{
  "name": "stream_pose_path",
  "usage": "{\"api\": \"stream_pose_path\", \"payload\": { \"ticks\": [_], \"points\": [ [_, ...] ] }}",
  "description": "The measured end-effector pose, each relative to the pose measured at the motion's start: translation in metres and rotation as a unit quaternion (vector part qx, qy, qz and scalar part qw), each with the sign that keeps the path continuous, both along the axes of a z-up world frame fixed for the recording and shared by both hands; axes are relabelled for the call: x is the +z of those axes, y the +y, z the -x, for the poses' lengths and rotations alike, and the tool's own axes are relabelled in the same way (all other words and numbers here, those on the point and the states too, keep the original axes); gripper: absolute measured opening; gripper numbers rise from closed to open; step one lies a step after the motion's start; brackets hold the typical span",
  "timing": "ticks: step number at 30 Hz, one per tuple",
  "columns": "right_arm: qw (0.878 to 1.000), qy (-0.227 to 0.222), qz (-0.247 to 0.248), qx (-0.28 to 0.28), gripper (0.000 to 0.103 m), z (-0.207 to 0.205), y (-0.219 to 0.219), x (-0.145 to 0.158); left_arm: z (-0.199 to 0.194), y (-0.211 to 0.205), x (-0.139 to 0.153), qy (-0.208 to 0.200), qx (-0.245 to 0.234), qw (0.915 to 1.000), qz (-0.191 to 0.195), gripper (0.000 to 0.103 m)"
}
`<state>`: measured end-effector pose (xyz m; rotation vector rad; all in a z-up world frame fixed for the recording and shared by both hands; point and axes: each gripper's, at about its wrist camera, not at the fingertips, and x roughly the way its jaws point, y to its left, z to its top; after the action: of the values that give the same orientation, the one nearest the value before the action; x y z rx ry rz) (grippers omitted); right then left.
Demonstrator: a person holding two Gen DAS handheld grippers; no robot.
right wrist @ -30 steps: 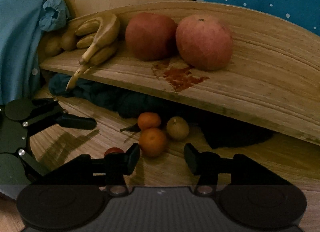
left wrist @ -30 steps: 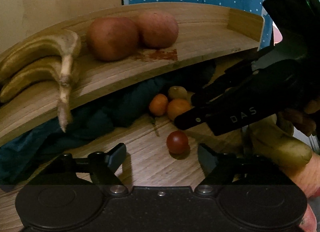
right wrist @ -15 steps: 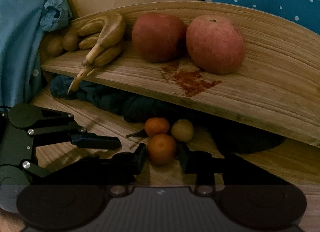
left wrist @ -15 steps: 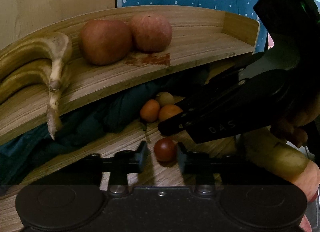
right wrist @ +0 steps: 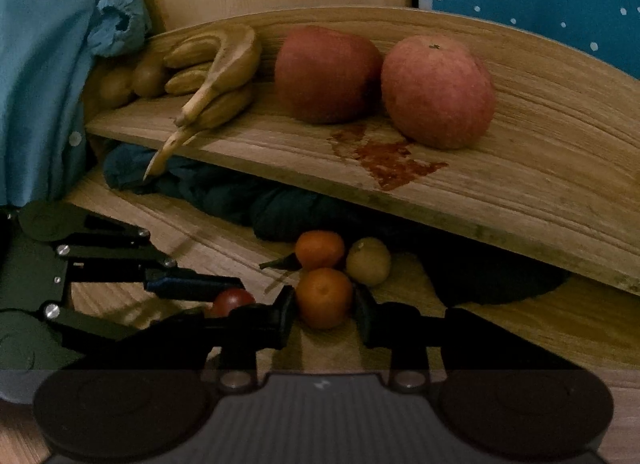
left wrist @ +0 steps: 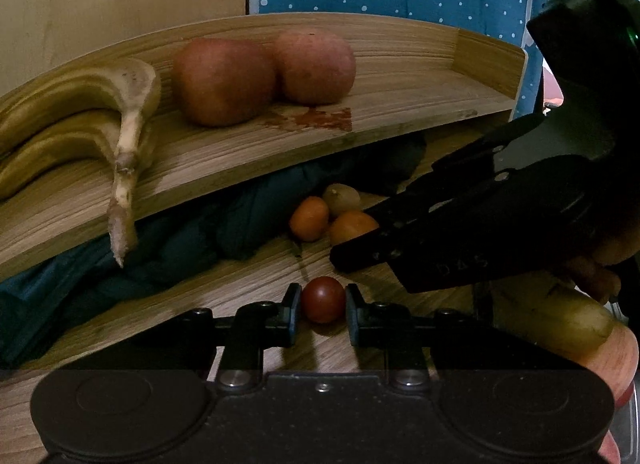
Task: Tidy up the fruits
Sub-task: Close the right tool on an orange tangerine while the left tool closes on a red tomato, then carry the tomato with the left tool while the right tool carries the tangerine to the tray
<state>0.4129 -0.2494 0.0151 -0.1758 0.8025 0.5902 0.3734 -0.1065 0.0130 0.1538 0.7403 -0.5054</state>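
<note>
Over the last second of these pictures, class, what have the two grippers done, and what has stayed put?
The left gripper closed its open jaws onto the small red tomato. The right gripper closed onto the nearest orange tangerine. Neither fruit has been lifted off the wooden table. The bananas and two apples on the raised shelf stayed put.

Both views are dim, with a warm, low-level light. The upper shelf (right wrist: pixel 520 192) receives the most light; the space beneath it falls into deep shadow, where the dark cloth (right wrist: pixel 280 204) loses detail. Short shadows lie on the bench (left wrist: pixel 248 288) under the gripper fingers. Fisheye distortion bends the shelf edges into arcs, and the corners vignette to black. Focus is acceptable at centre; fine grain shows throughout.
</note>
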Motion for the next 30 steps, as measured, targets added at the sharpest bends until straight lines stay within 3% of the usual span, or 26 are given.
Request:
{"api": "stream_pose_path", "payload": {
  "ticks": [15, 30],
  "points": [
    [1.000, -0.016, -0.006, 0.000, 0.035, 0.018, -0.004, 0.008, 0.012, 0.009, 0.005, -0.002, 0.021, 0.9997, 0.008, 0.024],
    [0.997, -0.065, -0.024, -0.016, 0.035, 0.068, -0.027, 0.041, 0.059, 0.009, 0.045, -0.046, 0.028, 0.9980, 0.033, 0.024]
  ]
}}
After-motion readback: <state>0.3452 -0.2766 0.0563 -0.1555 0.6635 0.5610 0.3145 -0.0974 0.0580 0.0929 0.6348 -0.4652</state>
